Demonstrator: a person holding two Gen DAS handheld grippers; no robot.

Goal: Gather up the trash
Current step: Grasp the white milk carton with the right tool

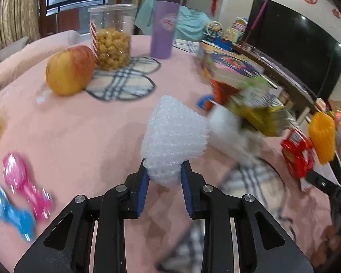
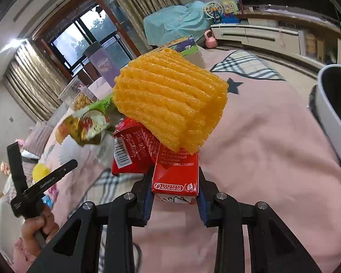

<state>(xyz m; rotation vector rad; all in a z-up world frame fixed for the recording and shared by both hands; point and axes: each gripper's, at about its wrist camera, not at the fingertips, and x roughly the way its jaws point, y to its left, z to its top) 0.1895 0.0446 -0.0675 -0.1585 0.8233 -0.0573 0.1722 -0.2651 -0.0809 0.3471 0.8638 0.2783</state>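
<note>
L gripper (image 1: 163,170) was clamped on a white foam net (image 1: 175,134), held up over the pink cloth (image 1: 79,136). R gripper (image 2: 175,182) pinched a red carton (image 2: 175,173), w/ an orange net (image 2: 170,100) on top of it. Green wrapper (image 2: 88,125) lay beyond on the left, white bin (image 2: 334,113) at right. Apple (image 1: 69,70) & popcorn jar (image 1: 112,38) stood far side, well apart from both
</note>
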